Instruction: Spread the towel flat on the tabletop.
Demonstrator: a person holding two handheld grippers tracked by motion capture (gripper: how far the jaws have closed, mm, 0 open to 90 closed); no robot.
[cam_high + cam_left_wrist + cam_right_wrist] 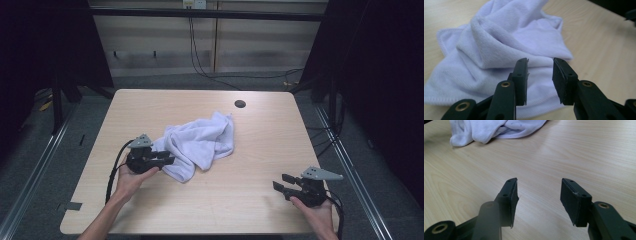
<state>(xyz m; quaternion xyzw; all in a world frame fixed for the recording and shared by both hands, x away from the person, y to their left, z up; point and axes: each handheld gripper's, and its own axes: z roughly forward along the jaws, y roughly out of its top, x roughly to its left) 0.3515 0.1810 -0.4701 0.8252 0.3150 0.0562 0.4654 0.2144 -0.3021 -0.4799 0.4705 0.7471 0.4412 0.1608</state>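
Both grippers are held apart-jawed: left gripper (167, 160) at the crumpled white towel's (202, 142) near-left edge, right gripper (281, 184) well apart, near right on the table (240, 200).

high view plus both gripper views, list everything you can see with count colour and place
towel: 1, white, crumpled near the middle of the table, a bit toward its left
table: 1, light wood top, under everything
hole: 1, dark and round, in the tabletop past the towel
cables: a few, black, on the floor and wall behind the table
left gripper: 1, black with a grey plate, at the towel's near left edge, jaws open with towel behind the gap
right gripper: 1, black with a grey plate, over bare table at the near right, jaws open, apart from the towel
left hand: 1, holds the left gripper
right hand: 1, holds the right gripper
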